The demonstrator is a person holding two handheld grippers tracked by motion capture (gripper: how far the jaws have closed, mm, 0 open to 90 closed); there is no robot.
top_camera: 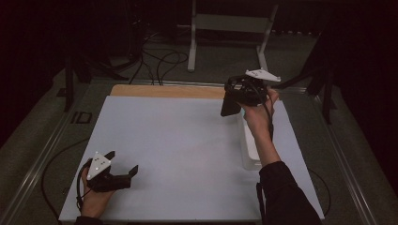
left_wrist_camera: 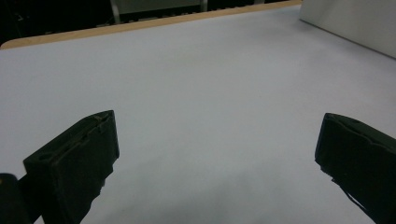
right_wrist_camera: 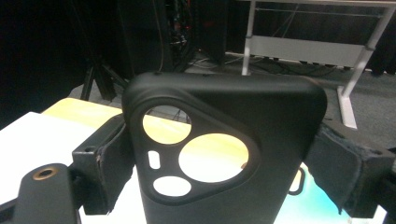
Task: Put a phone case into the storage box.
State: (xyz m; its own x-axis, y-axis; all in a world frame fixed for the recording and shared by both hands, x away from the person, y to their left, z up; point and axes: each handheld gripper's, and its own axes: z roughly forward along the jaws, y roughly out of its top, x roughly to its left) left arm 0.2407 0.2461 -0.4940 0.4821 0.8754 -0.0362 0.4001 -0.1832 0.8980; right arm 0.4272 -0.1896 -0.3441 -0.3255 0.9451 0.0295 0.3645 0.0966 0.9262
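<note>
Right gripper (top_camera: pixel 231 104) is up over the far right part of the white table sheet (top_camera: pixel 187 140), held in the person's right hand (top_camera: pixel 258 115), grey three-cornered plate on top. Its jaws are clamped on a black soft-plastic phone case (right_wrist_camera: pixel 224 154) with a rounded-triangle camera cutout: two round holes, one oval hole and a small slot. In the right gripper view the case stands upright between the two jaw pads, one pad pressing each long side, camera cutout end up. Through the holes the pale wood strip (top_camera: pixel 164 90) at the table's far edge and the white sheet are visible. In the high view the case (top_camera: pixel 230 105) hangs dark at the gripper's front, clear of the table.

Left gripper (top_camera: pixel 124 168) sits low at the near left corner of the sheet, in the person's left hand (top_camera: pixel 94 199). Jaws spread wide, nothing between them; in the left gripper view bare white sheet lies between the two pads.

A clear rectangular plastic bin (top_camera: pixel 249 145) stands on the right side of the sheet, partly behind the right forearm; a corner of it (left_wrist_camera: pixel 355 21) shows at upper right in the left gripper view. Contents not discernible.

Beyond the table: grey floor, black cables (top_camera: pixel 159 61), a white metal frame stand (top_camera: pixel 230 33).
</note>
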